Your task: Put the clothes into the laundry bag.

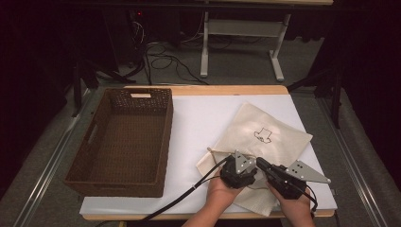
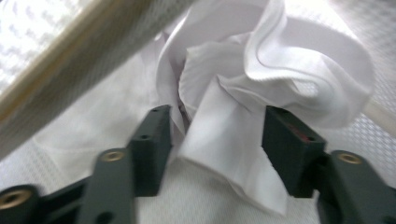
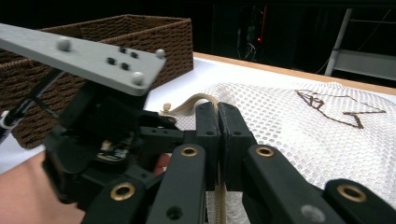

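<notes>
The mesh bag looked soft and limp; the right tongs clamped its drawstring, the left tongs stood apart around bunched white cloth.

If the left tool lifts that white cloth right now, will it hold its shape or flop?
Probably flop: the white cloth lies in soft, crumpled folds between the left tool's open jaws. It looks thin, so likely light. A loose fold might slip free.

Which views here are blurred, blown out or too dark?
High view: sharp on the white table cover, but the surroundings are nearly black. Left gripper view: the crumpled white cloth is overexposed and soft, with the left claw blurred. Right gripper view: the cream mesh bag is crisp, the background dark.
</notes>
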### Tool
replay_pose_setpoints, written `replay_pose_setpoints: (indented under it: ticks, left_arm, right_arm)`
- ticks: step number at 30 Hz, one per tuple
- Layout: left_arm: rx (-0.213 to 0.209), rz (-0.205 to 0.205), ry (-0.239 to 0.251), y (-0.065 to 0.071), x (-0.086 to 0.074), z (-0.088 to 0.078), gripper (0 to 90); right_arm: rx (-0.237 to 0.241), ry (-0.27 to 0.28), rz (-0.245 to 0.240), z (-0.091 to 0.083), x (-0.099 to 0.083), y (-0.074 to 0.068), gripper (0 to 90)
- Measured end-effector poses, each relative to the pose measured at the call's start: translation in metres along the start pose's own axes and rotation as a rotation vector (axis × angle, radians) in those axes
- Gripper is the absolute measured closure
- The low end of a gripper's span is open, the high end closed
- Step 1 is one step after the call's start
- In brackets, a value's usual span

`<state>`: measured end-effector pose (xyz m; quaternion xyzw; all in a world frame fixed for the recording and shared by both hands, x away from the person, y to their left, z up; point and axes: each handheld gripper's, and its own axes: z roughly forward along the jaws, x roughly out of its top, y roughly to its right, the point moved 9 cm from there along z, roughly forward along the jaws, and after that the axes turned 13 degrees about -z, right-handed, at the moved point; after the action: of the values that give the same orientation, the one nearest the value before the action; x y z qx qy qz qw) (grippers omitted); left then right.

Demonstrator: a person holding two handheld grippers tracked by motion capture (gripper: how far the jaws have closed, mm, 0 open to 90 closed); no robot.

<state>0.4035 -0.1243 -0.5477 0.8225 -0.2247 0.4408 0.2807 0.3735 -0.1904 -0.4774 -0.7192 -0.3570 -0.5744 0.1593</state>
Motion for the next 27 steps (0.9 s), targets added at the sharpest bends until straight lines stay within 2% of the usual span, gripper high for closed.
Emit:
replay_pose_setpoints:
  ticks: [4, 8, 13, 19, 24, 27]
  left_arm:
    - [0.000, -0.006, 0.013, -0.002, -0.002, -0.010, 34.0]
    - [-0.012, -0.026, 0.026, -0.005, -0.002, -0.018, 33.1]
    - [-0.010, -0.002, 0.040, -0.007, -0.002, -0.038, 33.4]
    - [0.013, -0.014, 0.054, -0.021, -0.007, -0.080, 33.7]
    - [0.064, -0.002, 0.029, -0.040, -0.022, -0.124, 31.6]
    - [0.077, -0.009, 0.016, -0.050, -0.032, -0.141, 31.0]
  right_arm:
    - [-0.001, -0.003, -0.002, 0.000, -0.001, 0.000, 89.0]
    - [-0.004, -0.005, -0.003, 0.000, 0.000, -0.001, 89.0]
    - [-0.006, -0.005, -0.003, -0.001, -0.001, -0.001, 89.0]
    - [-0.007, -0.003, -0.009, -0.002, 0.000, -0.001, 89.0]
    - [-0.001, -0.006, -0.018, -0.001, 0.000, -0.003, 89.0]
    - [-0.003, -0.010, -0.022, -0.001, 0.000, -0.003, 89.0]
